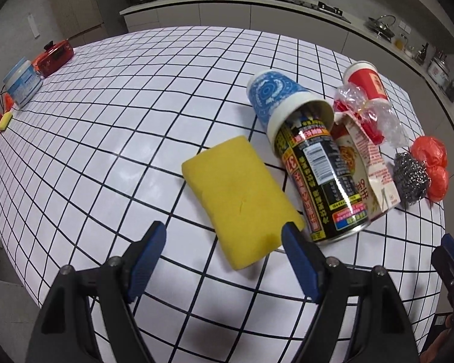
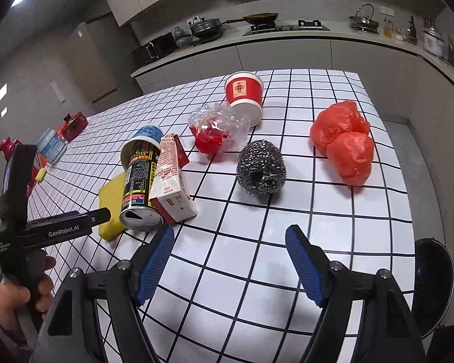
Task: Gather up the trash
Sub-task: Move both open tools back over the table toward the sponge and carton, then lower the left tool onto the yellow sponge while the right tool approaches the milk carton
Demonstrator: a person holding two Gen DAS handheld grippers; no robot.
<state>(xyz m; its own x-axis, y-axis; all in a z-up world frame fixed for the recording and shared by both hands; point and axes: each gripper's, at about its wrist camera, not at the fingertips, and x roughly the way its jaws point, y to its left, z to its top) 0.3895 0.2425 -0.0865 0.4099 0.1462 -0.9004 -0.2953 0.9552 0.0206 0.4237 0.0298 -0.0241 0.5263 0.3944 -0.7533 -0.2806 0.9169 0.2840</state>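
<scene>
Both grippers hang over the checked desk (image 2: 333, 227) with jaws spread apart and nothing between them.

Left gripper (image 1: 224, 237) tilts steeply down above the near end of the yellow sponge (image 1: 242, 199), its right pad (image 1: 299, 260) just beside the sponge's corner and near the base of the black can (image 1: 324, 181); whether it touches either I cannot tell. A hand (image 2: 24, 293) grips its handle at the left of the right wrist view. Right gripper (image 2: 230, 242) points down at bare desk, holding nothing. The trash lies ahead of it: the black can lying with its far end in a blue paper cup (image 1: 269, 96), a carton (image 2: 169, 178) against the can, a steel scourer (image 2: 261, 168), a crumpled clear wrapper (image 2: 218, 127), a red paper cup (image 2: 245, 96) and an orange plastic bag (image 2: 345, 148).
</scene>
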